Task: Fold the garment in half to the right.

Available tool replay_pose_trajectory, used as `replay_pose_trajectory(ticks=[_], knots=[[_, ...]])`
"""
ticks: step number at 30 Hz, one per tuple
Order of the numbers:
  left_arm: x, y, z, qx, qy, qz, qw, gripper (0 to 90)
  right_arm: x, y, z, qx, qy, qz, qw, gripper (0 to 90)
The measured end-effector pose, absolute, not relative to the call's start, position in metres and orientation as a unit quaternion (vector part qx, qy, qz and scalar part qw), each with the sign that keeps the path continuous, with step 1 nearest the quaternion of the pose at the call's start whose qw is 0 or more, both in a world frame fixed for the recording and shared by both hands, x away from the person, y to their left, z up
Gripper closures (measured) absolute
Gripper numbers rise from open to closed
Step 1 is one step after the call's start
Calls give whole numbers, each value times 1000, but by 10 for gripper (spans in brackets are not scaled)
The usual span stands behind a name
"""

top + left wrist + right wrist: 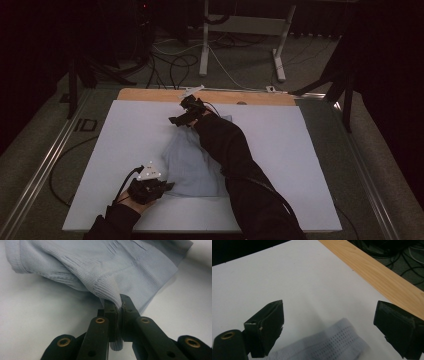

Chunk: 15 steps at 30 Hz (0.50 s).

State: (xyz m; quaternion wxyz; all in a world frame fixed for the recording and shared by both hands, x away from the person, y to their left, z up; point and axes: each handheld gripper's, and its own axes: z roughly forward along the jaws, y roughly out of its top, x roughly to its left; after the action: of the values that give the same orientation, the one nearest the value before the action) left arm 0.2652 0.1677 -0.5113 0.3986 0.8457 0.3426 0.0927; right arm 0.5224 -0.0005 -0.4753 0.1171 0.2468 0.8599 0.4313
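A pale blue knitted garment (192, 165) lies crumpled in the middle of the white board (125, 135). At the near left my left gripper (167, 186) is shut on a ribbed fold of the garment (110, 293), which is pinched between its jaws and lifted a little off the board. My right gripper (176, 120) reaches across to the garment's far edge and hovers open, jaws wide apart. Below and between them lies a perforated ribbed end of the garment (332, 343). The person's dark right sleeve (230, 155) covers part of the cloth.
A strip of bare wooden tabletop (150, 94) runs along the board's far edge. Beyond it stand white table legs (204, 40) and loose cables (175, 65) on the floor. Metal rails (45, 165) flank the table.
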Motion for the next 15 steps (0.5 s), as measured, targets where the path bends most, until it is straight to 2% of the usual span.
replay_pose_trajectory(ticks=[4,15], knots=[[267,169,-511,842,346,90,403,868,527,8,-482,254,867,413,118,109],[267,169,-511,841,346,84,407,868,543,23,-503,291,890,326,131,383]])
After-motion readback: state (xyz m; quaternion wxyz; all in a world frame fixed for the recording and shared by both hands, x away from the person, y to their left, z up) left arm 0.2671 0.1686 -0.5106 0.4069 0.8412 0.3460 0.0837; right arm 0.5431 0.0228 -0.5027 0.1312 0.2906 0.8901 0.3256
